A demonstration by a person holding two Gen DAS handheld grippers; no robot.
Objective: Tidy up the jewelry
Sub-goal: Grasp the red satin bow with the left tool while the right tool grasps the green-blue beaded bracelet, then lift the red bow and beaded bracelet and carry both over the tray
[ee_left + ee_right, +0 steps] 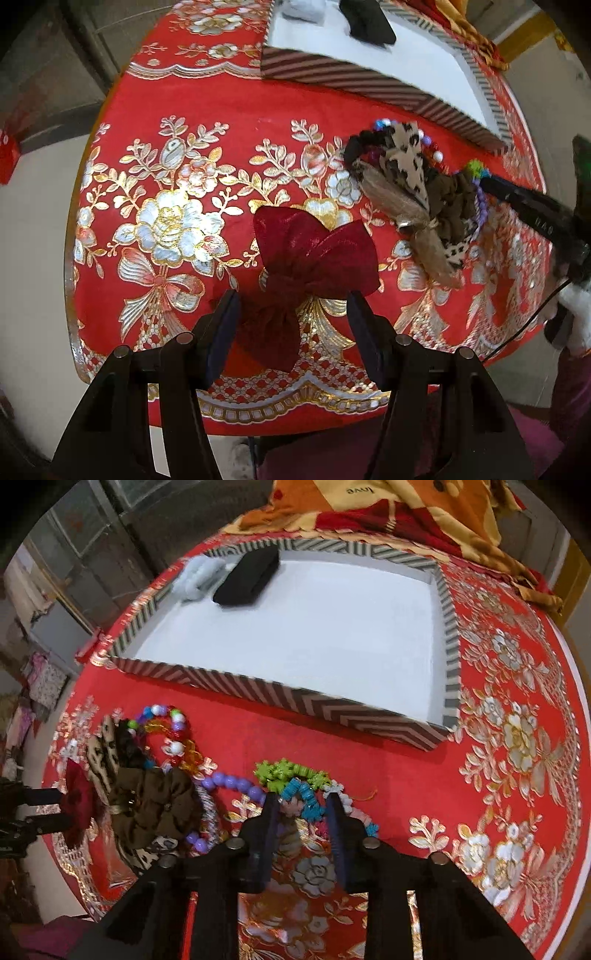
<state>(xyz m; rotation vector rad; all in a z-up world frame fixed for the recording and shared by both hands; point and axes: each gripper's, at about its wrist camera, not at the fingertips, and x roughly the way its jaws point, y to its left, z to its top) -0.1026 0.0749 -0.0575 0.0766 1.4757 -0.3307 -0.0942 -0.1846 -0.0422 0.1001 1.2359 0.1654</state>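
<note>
A dark red fabric bow (314, 254) lies on the red embroidered tablecloth (166, 110). My left gripper (293, 299) points straight down over it, open, with the bow's lower lobe between its fingers and the right finger clear of the cloth. In the right wrist view my right gripper (302, 801) stands low over a tangle of bead bracelets. A teal bead strand (304, 797) lies in the narrow gap between its fingers; I see no firm pinch. Green beads (284, 770) and purple beads (232, 784) lie just beyond.
A striped tray (258, 694) with a white floor sits behind, holding a black case (247, 578) and a pale fuzzy item (199, 578). A pile with a brown scrunchie (155, 805), a leopard bow (406, 158) and coloured beads (166, 716) lies between the grippers. The table edge (295, 410) is near.
</note>
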